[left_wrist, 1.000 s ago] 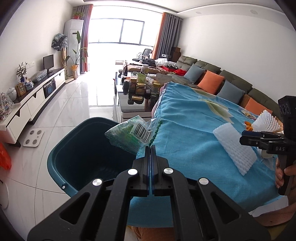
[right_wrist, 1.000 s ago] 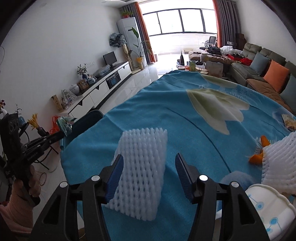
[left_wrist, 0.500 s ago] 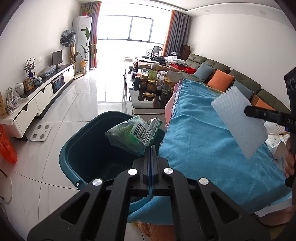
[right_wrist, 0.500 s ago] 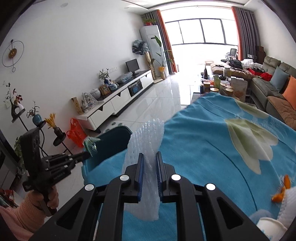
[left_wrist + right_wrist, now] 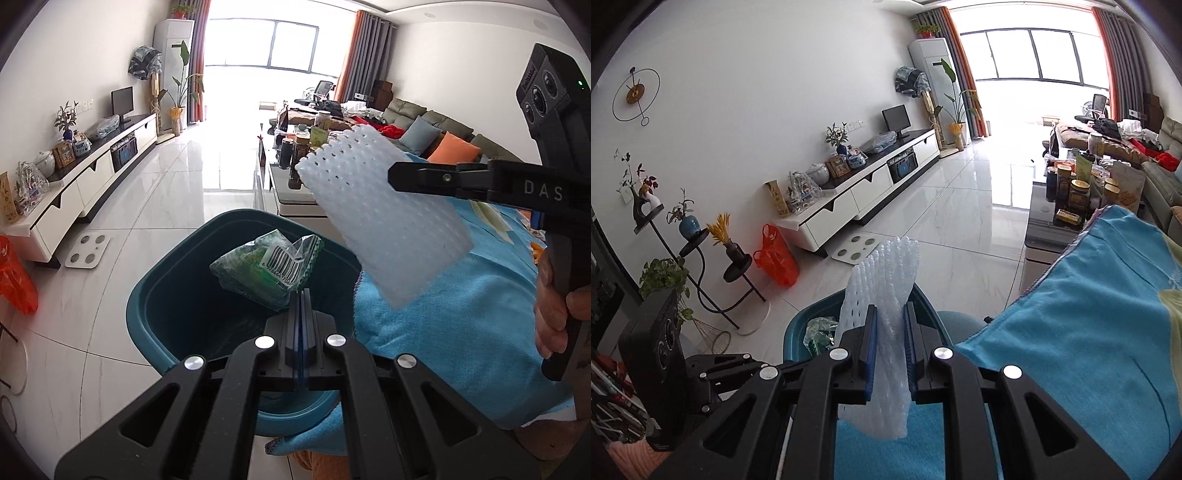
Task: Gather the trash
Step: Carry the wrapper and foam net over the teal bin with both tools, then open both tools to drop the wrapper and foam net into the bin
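White foam netting [image 5: 882,314] sits pinched in your right tool [image 5: 889,343] above the teal bin [image 5: 147,325], while your left tool [image 5: 301,314] clamps the green wrapper [image 5: 266,271] over it

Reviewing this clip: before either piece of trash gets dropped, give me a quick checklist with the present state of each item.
1. Left hand-held gripper clamped on the green plastic wrapper: ok.
2. Wrapper held over the mouth of the teal bin: ok.
3. Right hand-held gripper gripping the white foam net: ok, the pads pinch it.
4. Foam net over the bin: cannot tell; in the left wrist view it hangs beside the rim, above the edge of the blue cloth.
5. Bin has room: ok, the inside looks nearly empty.
6. The two grippers apart from each other: ok.
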